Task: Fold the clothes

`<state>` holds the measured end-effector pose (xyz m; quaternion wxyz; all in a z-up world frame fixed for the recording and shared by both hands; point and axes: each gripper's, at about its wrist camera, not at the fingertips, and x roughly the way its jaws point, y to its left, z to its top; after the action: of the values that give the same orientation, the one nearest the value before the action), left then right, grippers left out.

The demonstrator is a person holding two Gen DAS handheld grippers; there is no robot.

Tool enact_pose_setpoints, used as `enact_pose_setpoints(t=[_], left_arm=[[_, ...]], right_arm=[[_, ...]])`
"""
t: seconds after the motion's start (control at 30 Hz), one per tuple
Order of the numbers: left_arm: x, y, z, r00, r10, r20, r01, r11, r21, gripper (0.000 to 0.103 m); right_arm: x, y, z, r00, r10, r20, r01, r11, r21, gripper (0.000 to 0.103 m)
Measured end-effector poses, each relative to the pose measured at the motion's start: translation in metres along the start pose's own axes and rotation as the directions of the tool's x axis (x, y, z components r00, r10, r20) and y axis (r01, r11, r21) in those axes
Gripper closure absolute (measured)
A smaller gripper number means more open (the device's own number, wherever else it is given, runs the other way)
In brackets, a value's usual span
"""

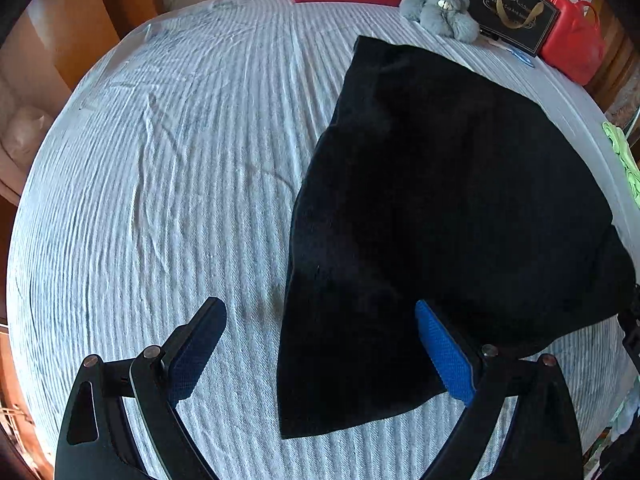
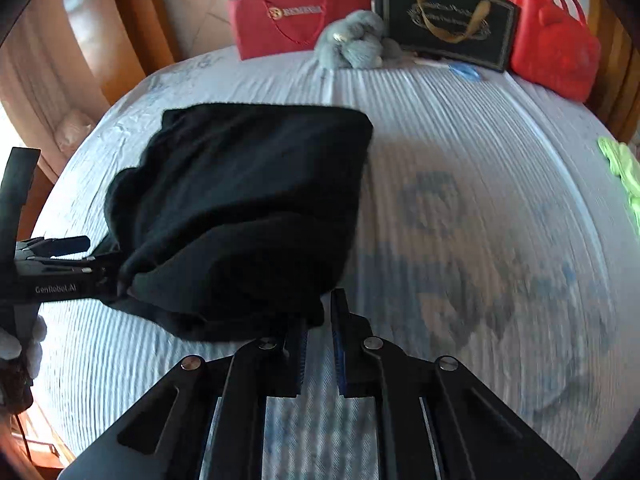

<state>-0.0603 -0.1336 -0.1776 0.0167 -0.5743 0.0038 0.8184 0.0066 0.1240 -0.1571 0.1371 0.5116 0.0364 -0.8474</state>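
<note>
Black garment (image 1: 440,208) lies folded on the striped sheet (image 1: 180,160), on its right part in the left wrist view, with one narrow corner running down between that gripper's two fingers. From the right wrist view the same garment (image 2: 248,208) sits left of centre, bunched and raised along its near edge.

Only the right view shows the left gripper (image 2: 120,284) from the side, coming in at the left edge right against the garment's bunched corner, with a gloved hand (image 2: 20,344) low on its handle. Only the left view shows the long bare stretch of sheet to the garment's left.

Left gripper (image 1: 320,352): jaws spread wide, blue pads (image 1: 444,352) facing in, the cloth corner lying between them, the right pad at the fabric's edge, no squeeze visible. Right gripper (image 2: 320,320): jaws nearly together, only a thin slit of sheet showing between the pads; the garment's near edge sits at its left fingertip, and whether any cloth is pinched I cannot tell.

Along the far edge: red bag (image 2: 296,20), grey plush (image 2: 356,44), black bag (image 2: 444,20), red handbag (image 2: 556,48). Green cloth (image 2: 624,168) peeks in at the right edge.
</note>
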Motion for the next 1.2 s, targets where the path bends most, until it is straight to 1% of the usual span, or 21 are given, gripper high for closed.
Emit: enact_pose_setpoints(t=[0.07,0.1,0.17,0.23,0.3,0.33,0.37,0.4,0.5,0.57,0.67,0.77,0.8,0.83,0.97,1.0,1.03,1.07,1.1,1.13,1.2], left_arm=[[0.001,0.003,-0.001,1.000,-0.005,0.010,0.005,1.000,-0.001,0.003],[0.000,0.003,0.000,1.000,-0.012,0.008,0.012,1.000,0.002,0.003],[-0.009,0.005,0.001,1.000,-0.023,0.020,0.023,1.000,0.019,0.003],[-0.026,0.005,0.004,0.998,-0.031,0.061,0.029,0.999,0.034,0.003],[-0.043,0.004,0.010,0.993,-0.039,0.108,0.034,0.999,0.040,0.003],[-0.050,0.002,0.013,0.991,-0.039,0.125,0.033,0.998,0.044,0.003],[-0.056,0.001,0.017,0.989,-0.039,0.142,0.032,0.998,0.048,0.003],[-0.061,-0.001,0.019,0.987,-0.039,0.155,0.031,0.998,0.053,0.003],[-0.062,-0.007,0.024,0.986,-0.049,0.160,0.038,0.997,0.073,0.003],[-0.054,-0.012,0.030,0.986,-0.066,0.150,0.053,0.995,0.090,0.002],[-0.044,-0.021,0.043,0.984,-0.086,0.157,0.067,0.990,0.124,0.002],[-0.035,-0.027,0.068,0.980,-0.094,0.176,0.068,0.986,0.149,0.002],[-0.031,-0.026,0.076,0.979,-0.097,0.180,0.069,0.986,0.155,0.002],[-0.027,-0.025,0.085,0.977,-0.106,0.183,0.077,0.984,0.159,0.002],[-0.002,-0.023,0.114,0.983,-0.103,0.152,0.077,0.983,0.167,0.003],[0.006,-0.023,0.118,0.986,-0.092,0.137,0.068,0.984,0.167,0.011],[0.012,-0.023,0.120,0.988,-0.091,0.123,0.070,0.983,0.168,0.027],[0.015,-0.023,0.121,0.989,-0.098,0.115,0.079,0.984,0.157,0.074],[0.018,-0.023,0.122,0.989,-0.105,0.106,0.089,0.985,0.146,0.080],[0.020,-0.022,0.123,0.989,-0.106,0.103,0.091,0.986,0.138,0.080],[0.022,-0.022,0.123,0.990,-0.084,0.116,0.069,0.989,0.130,0.080]], right_arm=[[0.000,-0.019,-0.017,0.998,-0.033,-0.055,0.034,0.999,0.034,0.095],[-0.007,-0.028,-0.020,0.998,-0.025,-0.052,0.028,0.997,0.065,0.093],[-0.028,-0.043,-0.017,1.000,0.026,-0.011,-0.025,0.993,0.115,0.092],[-0.048,-0.051,-0.005,0.994,0.099,0.050,-0.105,0.983,0.152,0.090],[-0.060,-0.049,0.011,0.981,0.172,0.090,-0.184,0.971,0.151,0.081],[-0.064,-0.044,0.019,0.977,0.190,0.096,-0.201,0.970,0.134,0.069],[-0.065,-0.036,0.023,0.981,0.172,0.087,-0.181,0.978,0.100,0.054],[-0.066,-0.029,0.023,0.985,0.155,0.082,-0.160,0.985,0.066,0.050],[-0.059,-0.012,0.012,0.988,0.143,0.060,-0.142,0.990,-0.009,0.046],[-0.048,0.001,0.002,0.991,0.123,0.048,-0.121,0.991,-0.058,0.035],[-0.033,0.016,-0.003,0.992,0.106,0.070,-0.098,0.990,-0.102,0.035],[-0.023,0.025,0.002,0.991,0.077,0.105,-0.067,0.993,-0.101,0.035],[-0.019,0.026,0.005,0.993,0.068,0.100,-0.059,0.994,-0.093,0.037],[-0.016,0.027,0.006,0.993,0.069,0.096,-0.061,0.995,-0.085,0.043],[-0.009,0.028,0.009,0.994,0.055,0.095,-0.048,0.997,-0.066,0.045],[-0.007,0.027,0.010,0.994,0.052,0.092,-0.047,0.997,-0.058,0.051],[-0.003,0.026,0.012,0.996,0.050,0.080,-0.047,0.998,-0.043,0.082],[0.000,0.024,0.012,0.996,0.045,0.071,-0.044,0.999,-0.024,0.091],[-0.001,0.019,0.011,0.997,0.035,0.068,-0.035,0.999,0.005,0.093],[-0.003,0.013,0.009,0.998,0.028,0.063,-0.031,0.999,0.036,0.097],[-0.004,0.001,-0.003,0.999,0.022,0.032,-0.025,0.995,0.096,0.098]])
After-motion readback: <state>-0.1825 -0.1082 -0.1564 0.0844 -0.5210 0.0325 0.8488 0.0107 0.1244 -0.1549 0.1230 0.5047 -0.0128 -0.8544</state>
